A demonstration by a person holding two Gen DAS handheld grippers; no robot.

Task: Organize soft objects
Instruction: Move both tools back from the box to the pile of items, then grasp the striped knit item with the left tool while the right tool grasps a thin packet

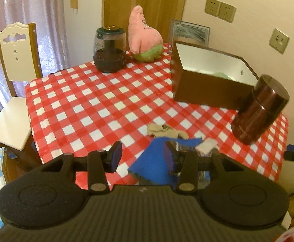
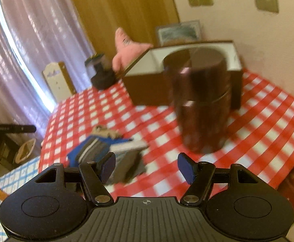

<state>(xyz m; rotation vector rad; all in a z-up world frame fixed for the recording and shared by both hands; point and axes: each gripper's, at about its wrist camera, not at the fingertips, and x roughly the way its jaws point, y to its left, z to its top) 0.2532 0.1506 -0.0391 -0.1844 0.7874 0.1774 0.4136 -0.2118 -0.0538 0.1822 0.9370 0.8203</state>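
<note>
A pink star plush (image 1: 143, 38) stands at the far side of the red-checked table (image 1: 98, 104), left of a brown box (image 1: 203, 88) with white inner walls; something green (image 1: 221, 74) lies inside it. A beige sock (image 1: 165, 131) and a blue folded cloth item (image 1: 153, 161) lie near the front edge. My left gripper (image 1: 143, 157) hovers open just in front of the blue item, holding nothing. In the blurred right wrist view my right gripper (image 2: 146, 168) is open and empty, with the blue item (image 2: 98, 151) to its left and the plush (image 2: 126, 50) behind the box (image 2: 147, 86).
A dark brown canister (image 1: 260, 109) stands in front of the box, close ahead of the right gripper (image 2: 201, 104). A glass jar (image 1: 109, 50) with dark contents sits beside the plush. A white chair (image 1: 16, 60) stands at the table's left. A picture frame (image 1: 189, 32) leans on the wall.
</note>
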